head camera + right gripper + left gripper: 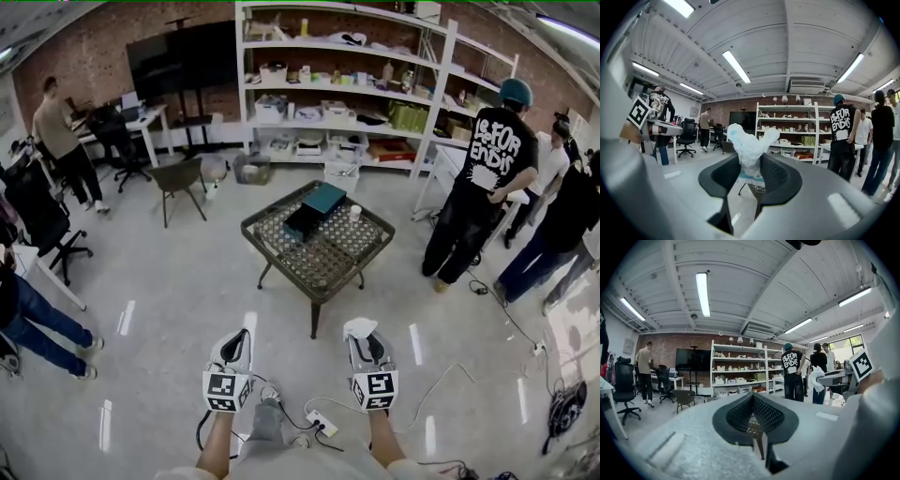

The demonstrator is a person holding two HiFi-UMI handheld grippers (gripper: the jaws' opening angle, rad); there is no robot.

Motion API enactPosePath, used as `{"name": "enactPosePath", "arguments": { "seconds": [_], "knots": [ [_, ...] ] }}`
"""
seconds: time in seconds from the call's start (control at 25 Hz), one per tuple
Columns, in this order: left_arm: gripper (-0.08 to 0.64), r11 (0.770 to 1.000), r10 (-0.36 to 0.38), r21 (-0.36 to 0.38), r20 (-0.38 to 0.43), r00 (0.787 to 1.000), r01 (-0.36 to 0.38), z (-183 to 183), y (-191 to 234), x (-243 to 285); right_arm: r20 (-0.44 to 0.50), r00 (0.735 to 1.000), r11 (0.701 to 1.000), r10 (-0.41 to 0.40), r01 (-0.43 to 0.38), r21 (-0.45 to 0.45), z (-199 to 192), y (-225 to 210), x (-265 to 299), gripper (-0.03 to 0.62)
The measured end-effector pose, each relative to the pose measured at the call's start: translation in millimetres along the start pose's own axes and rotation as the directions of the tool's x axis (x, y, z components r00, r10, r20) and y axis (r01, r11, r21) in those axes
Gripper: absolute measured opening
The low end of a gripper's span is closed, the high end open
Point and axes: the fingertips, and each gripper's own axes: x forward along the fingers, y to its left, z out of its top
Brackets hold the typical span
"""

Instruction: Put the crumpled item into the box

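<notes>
My right gripper is shut on a white crumpled item, which sticks up between the black pads in the right gripper view; the crumpled item has some blue print. My left gripper is held beside it at the same height, its jaws closed tip to tip with nothing between them. Ahead stands a low wire-mesh table carrying a dark box with a teal lid and a white cup. Both grippers are well short of the table, over the floor.
A person in a black printed shirt stands right of the table with others behind. White shelves fill the back wall. A grey chair and office chairs stand to the left. Cables and a power strip lie by my feet.
</notes>
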Motion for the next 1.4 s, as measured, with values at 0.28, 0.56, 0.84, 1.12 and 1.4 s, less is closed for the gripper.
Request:
{"name": "enactPosePath", "arguments": {
  "seconds": [0.28, 0.56, 0.84, 1.12, 1.4],
  "knots": [
    [0.005, 1.000, -0.022, -0.014, -0.006, 1.000, 0.022, 0, 32, 51, -0.004, 1.000, 1.000, -0.003, 0.003, 0.011, 3, -4, 58, 0.129],
    [0.005, 0.997, -0.072, -0.022, 0.016, 0.997, 0.072, 4, 76, 139, -0.003, 1.000, 1.000, -0.016, 0.015, -0.017, 12, -13, 149, 0.129],
    [0.005, 0.993, -0.117, -0.017, 0.043, 0.992, 0.118, 36, 125, 217, 0.007, 0.999, 0.998, -0.045, 0.045, -0.034, 47, -26, 233, 0.129],
    [0.005, 0.991, -0.129, -0.027, 0.048, 0.991, 0.130, 36, 178, 276, 0.007, 0.998, 0.997, -0.057, 0.058, -0.047, 54, -26, 309, 0.129],
    [0.005, 0.985, -0.167, -0.029, 0.038, 0.985, 0.168, 33, 196, 322, -0.009, 0.996, 0.995, -0.087, 0.087, -0.046, 49, -36, 348, 0.129]
  ]
}}
